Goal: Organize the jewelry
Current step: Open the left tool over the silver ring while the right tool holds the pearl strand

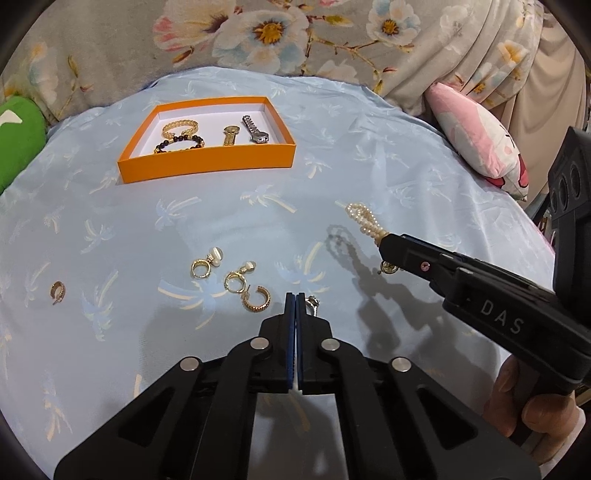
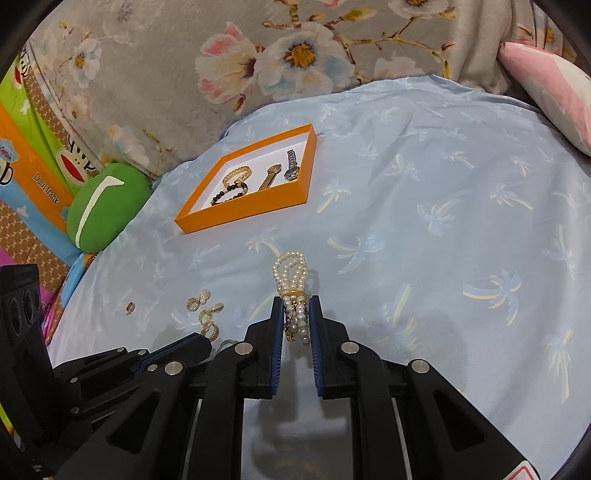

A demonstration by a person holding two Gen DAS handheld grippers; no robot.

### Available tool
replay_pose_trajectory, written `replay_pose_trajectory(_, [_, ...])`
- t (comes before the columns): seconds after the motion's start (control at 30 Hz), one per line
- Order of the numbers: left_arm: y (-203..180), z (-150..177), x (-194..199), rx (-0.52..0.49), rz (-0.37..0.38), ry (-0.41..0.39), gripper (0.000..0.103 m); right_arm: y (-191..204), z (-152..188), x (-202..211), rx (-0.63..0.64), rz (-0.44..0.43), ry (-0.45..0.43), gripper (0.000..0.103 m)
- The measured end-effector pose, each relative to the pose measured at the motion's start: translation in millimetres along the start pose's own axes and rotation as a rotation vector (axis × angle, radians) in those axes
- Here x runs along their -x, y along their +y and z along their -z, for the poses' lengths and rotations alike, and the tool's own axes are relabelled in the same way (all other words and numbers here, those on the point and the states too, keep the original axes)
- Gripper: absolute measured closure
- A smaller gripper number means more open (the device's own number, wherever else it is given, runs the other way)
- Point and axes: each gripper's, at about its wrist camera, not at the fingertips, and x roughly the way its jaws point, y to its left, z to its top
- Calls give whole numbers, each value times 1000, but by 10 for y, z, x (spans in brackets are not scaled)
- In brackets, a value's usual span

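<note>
An orange tray [image 1: 207, 162] [image 2: 243, 212] lies at the far side of the blue bedsheet. It holds a gold bracelet [image 1: 180, 127], a black bead bracelet [image 1: 180, 143], a gold watch [image 1: 229, 136] and a silver watch [image 1: 255, 129]. My right gripper [image 2: 296, 300] [image 1: 384, 240] is shut on a pearl bracelet [image 2: 291, 277] [image 1: 364, 218] and holds it above the sheet. My left gripper [image 1: 296, 295] is shut and empty. Just beyond its tips lie gold earrings [image 1: 231, 278] and a small silver ring [image 1: 312, 303]. A lone gold hoop [image 1: 58, 291] lies far left.
A green cushion [image 1: 18, 144] [image 2: 107, 206] sits at the left edge of the bed. A pink pillow [image 1: 476, 136] lies at the right. A floral blanket [image 1: 258, 33] rises behind the tray. Colourful boxes [image 2: 29, 155] stand at far left.
</note>
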Motion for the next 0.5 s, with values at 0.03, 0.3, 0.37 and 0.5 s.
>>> replay_pose_trajectory(0.03, [2,3,-1,-1,6,6,103,0,-1,1,-1,1,-1,90])
replay_pose_trajectory(0.3, [-79,-10,-87,-41,8,14,94,-6,-7,3,-3,-2,-2,90])
replay_pose_trajectory(0.37, [-103,-11,-126,-55,15,22,94,-12,-3,11,-4,-1,-2,90])
replay_pose_trajectory(0.5, [-138,-15,-205,-79,10,39,94,-38,-9,22,-14,-3,-5,90])
